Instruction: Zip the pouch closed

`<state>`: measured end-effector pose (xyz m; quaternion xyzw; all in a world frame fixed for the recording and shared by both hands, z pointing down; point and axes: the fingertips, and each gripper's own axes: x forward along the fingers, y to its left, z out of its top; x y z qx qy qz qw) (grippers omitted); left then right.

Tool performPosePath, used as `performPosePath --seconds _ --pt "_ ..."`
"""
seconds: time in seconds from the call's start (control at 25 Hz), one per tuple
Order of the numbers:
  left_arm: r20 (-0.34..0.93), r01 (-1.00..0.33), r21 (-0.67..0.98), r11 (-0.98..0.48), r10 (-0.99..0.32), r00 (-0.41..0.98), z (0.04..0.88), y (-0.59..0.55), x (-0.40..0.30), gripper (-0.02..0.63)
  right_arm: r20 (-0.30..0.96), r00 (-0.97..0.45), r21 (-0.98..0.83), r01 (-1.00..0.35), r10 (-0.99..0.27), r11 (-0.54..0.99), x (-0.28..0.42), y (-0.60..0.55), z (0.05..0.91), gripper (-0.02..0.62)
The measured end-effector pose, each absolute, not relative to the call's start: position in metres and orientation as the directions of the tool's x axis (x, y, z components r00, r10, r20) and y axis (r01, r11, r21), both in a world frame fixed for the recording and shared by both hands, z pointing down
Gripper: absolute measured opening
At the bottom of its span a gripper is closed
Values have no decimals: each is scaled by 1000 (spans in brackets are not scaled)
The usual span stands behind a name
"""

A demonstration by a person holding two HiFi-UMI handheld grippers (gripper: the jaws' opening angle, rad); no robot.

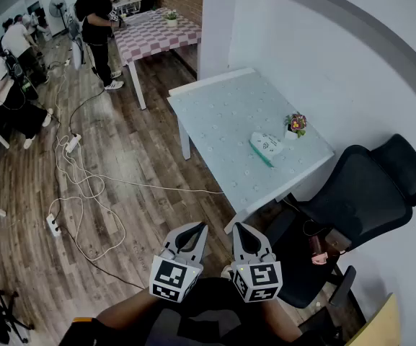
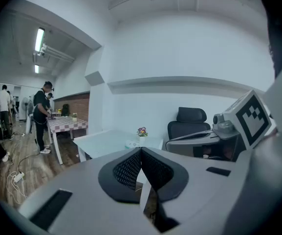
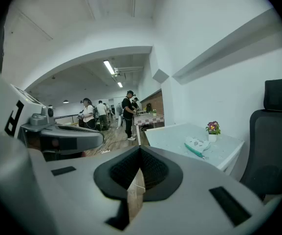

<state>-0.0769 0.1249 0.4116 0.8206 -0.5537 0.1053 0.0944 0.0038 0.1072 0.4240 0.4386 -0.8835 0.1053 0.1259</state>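
Observation:
The pouch (image 1: pixel 266 146) is white with a teal zip edge and lies flat on the pale table (image 1: pixel 222 114), near its right side. It also shows in the right gripper view (image 3: pixel 198 145) and, small, in the left gripper view (image 2: pixel 132 144). Both grippers hang low in front of the person's body, well short of the table. The left gripper (image 1: pixel 195 229) (image 2: pixel 141 151) is shut with nothing in it. My right gripper (image 1: pixel 242 229) (image 3: pixel 140 150) sits beside it, also shut and empty. Each one shows at the edge of the other's view.
A small flower pot (image 1: pixel 295 125) stands just beyond the pouch by the wall. A black office chair (image 1: pixel 359 200) sits right of the table. Cables and power strips (image 1: pixel 71 171) trail over the wooden floor at left. People stand near a checkered table (image 1: pixel 153 34) at the back.

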Motion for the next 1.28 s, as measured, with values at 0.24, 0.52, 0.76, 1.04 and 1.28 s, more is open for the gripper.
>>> performPosePath --seconds 0.24,0.52,0.76,1.04,1.28 --pt "260 -921 42 -387 -886 385 418 126 -84 11 312 -580 -62 -803 -752 593 -6 107 422 14" --pt "242 -920 56 -387 -889 388 414 127 -100 11 309 -564 -65 -816 -766 575 -17 109 418 14" --pt "232 -916 77 -394 -886 401 414 134 -118 11 296 -535 -99 -841 -791 531 -25 111 416 15" --pt "211 -916 81 -394 -891 402 411 146 -145 11 292 -485 -88 -872 -824 482 -34 119 414 15" --pt "211 -916 84 -393 -891 401 410 158 -166 11 299 -466 -74 -882 -833 466 -46 126 413 15"
